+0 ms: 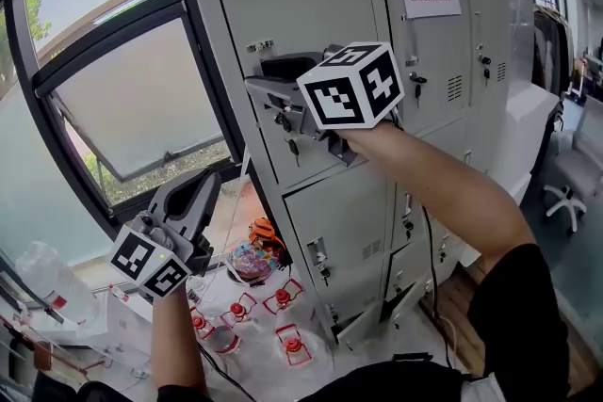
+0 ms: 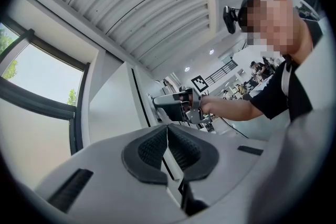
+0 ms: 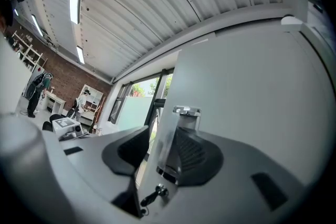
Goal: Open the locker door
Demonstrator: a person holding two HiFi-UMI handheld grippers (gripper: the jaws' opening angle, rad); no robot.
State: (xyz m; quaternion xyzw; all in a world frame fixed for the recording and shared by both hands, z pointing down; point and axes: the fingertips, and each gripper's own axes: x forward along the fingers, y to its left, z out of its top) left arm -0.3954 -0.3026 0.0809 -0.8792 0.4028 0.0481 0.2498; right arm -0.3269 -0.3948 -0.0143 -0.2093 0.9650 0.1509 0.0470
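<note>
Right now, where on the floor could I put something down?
The wooden floor in front of the lockers, toward the wheeled chair, looks bare. Between the window and the lockers it is crowded with red-capped bottles and a colourful bag.

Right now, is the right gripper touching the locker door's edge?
Cannot tell. Right gripper view: the locker door's edge stands between the open jaws of the right gripper, clear of one pad but overlapping the other.
</note>
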